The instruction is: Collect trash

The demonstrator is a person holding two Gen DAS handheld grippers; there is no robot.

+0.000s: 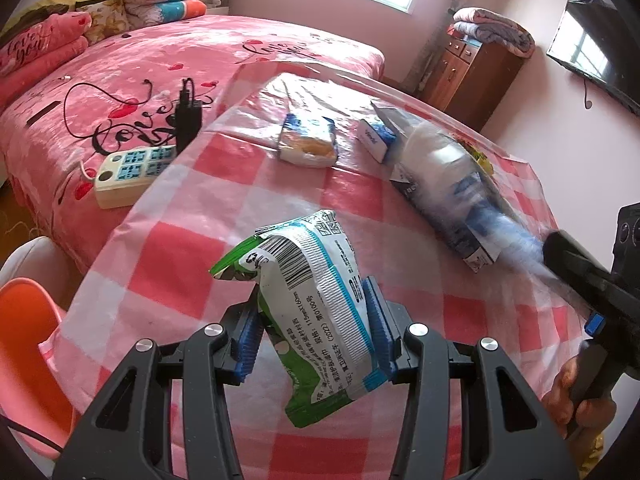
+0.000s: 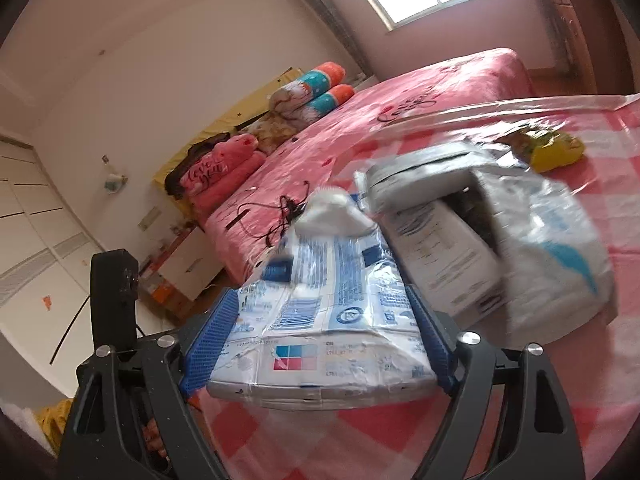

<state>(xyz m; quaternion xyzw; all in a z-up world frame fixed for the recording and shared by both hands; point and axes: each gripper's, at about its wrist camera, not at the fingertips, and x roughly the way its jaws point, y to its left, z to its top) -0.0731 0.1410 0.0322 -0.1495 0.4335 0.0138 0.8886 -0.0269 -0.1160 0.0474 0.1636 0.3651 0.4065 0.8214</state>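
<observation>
A green-and-white wipes packet [image 1: 316, 280] stands up between the blue pads of my left gripper [image 1: 314, 332], which is shut on it above the checked table [image 1: 180, 260]. My right gripper [image 2: 320, 340] is shut on a flattened blue-and-white packet [image 2: 332, 280], its pads pressing on both long edges. In the left wrist view that packet [image 1: 460, 184] is blurred and reaches from the right gripper [image 1: 552, 252] out over the table's right side. A white tissue pack [image 1: 308, 140] and a small blue-and-white box [image 1: 376, 136] lie further back.
A white carton [image 2: 440, 248], a crumpled plastic bag [image 2: 560, 248] and a yellow wrapper [image 2: 548, 148] lie on the table. A power strip [image 1: 132, 172] with a charger rests on the pink bed [image 1: 160, 60]. An orange chair [image 1: 28, 340] stands at the left. A hand [image 1: 576, 400] grips the right tool.
</observation>
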